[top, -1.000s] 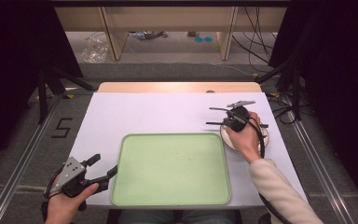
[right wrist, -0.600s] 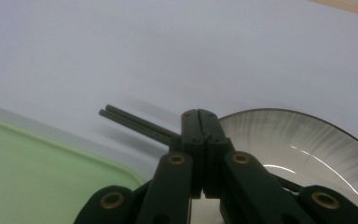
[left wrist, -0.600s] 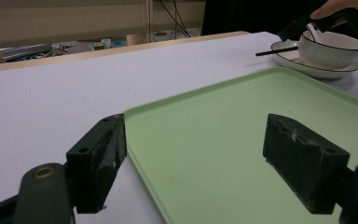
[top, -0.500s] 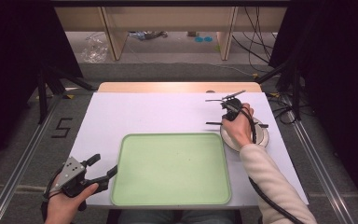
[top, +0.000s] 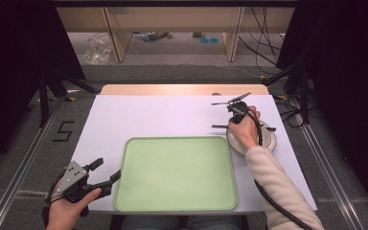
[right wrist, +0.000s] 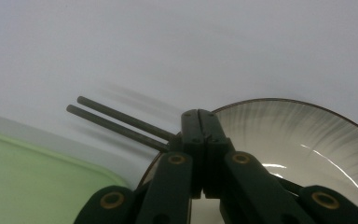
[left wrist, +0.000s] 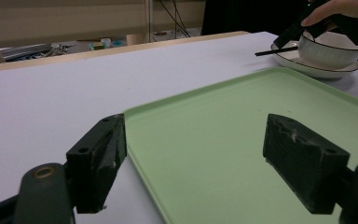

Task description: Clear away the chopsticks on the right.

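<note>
A white bowl [left wrist: 332,50] stands on a white plate [top: 270,139] at the table's right. A pair of black chopsticks [right wrist: 116,122] lies across the plate's rim and points left. My right gripper [top: 235,115] hangs over the bowl [right wrist: 307,135] with its jaws shut [right wrist: 200,126]. Its tips are right over the chopsticks, and I cannot tell whether they touch. A pale green tray [top: 177,201] lies empty in the middle. My left gripper [top: 108,168] rests at the tray's front left corner, open, its jaws astride the tray edge [left wrist: 203,154].
White sheet covers the table [top: 148,117], with a wooden strip at its far edge. Metal rails run along both sides. Dark curtains and stands flank the table. A cable trails from the right gripper along the sleeve [top: 278,187].
The right hand has carried its shut gripper a little farther away, over the plate's far left side. The chopsticks, tray and left gripper have not moved.
</note>
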Available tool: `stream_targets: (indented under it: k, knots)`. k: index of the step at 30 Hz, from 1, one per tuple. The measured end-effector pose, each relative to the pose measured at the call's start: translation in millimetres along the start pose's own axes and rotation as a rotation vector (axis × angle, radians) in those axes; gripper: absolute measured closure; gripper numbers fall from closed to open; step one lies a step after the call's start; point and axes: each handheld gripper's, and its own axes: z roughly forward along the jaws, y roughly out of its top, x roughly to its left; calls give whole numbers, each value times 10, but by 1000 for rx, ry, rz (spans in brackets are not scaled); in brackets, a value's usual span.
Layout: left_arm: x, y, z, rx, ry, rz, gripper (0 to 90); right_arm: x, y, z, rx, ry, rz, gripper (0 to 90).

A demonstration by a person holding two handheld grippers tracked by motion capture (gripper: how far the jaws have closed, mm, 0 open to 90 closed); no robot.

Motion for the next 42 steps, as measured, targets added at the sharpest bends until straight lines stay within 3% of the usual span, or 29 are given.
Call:
stream_targets:
  k: [4, 5, 6, 7, 8, 9, 10, 12, 15, 16, 17, 19, 23, 24, 25, 27, 28, 29, 30, 31, 32, 33, 34, 36, 42]
  knots:
    - [0, 0, -1, -1, 0, 0, 216, 34, 12, -7, 22, -16, 0, 900]
    - [1, 0, 0, -1, -1, 0, 216, 75, 9, -22, 50, -12, 45, 900]
    - [1, 0, 0, -1, -1, 0, 216, 75, 9, -22, 50, -12, 45, 900]
    - [0, 0, -1, 0, -1, 0, 216, 38, 7, 2, 28, -15, -13, 900]
    - [0, 0, -1, 0, -1, 0, 215, 68, 1, -1, 54, -11, 24, 900]
    - [0, 0, -1, -1, 0, 0, 216, 43, -8, 21, 36, -14, -11, 900]
    - [0, 0, -1, -1, 0, 1, 216, 43, -8, 21, 36, -14, -11, 900]
    - [0, 0, -1, 0, 0, 0, 216, 76, -2, 10, 64, -21, 42, 900]
    - [-1, -1, 0, 2, 0, -1, 215, 44, 2, 29, 58, -24, 15, 900]
    - [-2, 0, -3, 6, 1, 0, 216, 65, 3, 34, 70, -13, 53, 900]
    - [-2, -1, 0, 3, 1, 0, 215, 66, 5, 37, 71, -19, 50, 900]
    - [-2, -1, -2, 6, 0, -1, 216, 24, 15, 56, 34, -24, -4, 900]
    - [-1, 0, -2, 4, 0, -2, 216, 64, 43, 5, 26, -7, -35, 897]
    - [-1, 0, -2, 3, 0, -2, 215, 90, 63, -26, 23, 2, -73, 870]
    - [-1, -1, -2, 4, 1, -3, 216, 108, 92, -43, -6, 17, -165, 820]
    - [0, -2, -3, 5, 1, -3, 216, 194, 146, -78, -30, 29, -407, 757]
    - [2, -4, -2, 6, 1, -5, 216, 226, 164, -92, -31, 15, -501, 747]
    - [2, -4, -2, 6, 1, -5, 216, 226, 164, -92, -31, 15, -501, 747]
    - [3, -4, 0, 5, 1, -7, 216, 278, 187, -96, -39, -6, -617, 730]
    - [3, -4, -2, 4, 1, -7, 216, 322, 237, -62, -11, -46, -816, 703]
    - [4, -4, -3, 5, 1, -7, 216, 367, 243, -31, 18, -65, -879, 692]
    - [4, -4, -3, 5, 1, -7, 215, 367, 243, -31, 18, -65, -879, 692]
    - [5, -4, -5, 5, 2, -8, 215, 383, 264, 2, 50, -88, -965, 691]
    - [8, -6, -5, 4, 2, -10, 216, 422, 306, 77, 133, -94, -1062, 690]
    - [7, -5, -1, 4, -2, -9, 216, 457, 363, 114, 183, -88, -1107, 710]
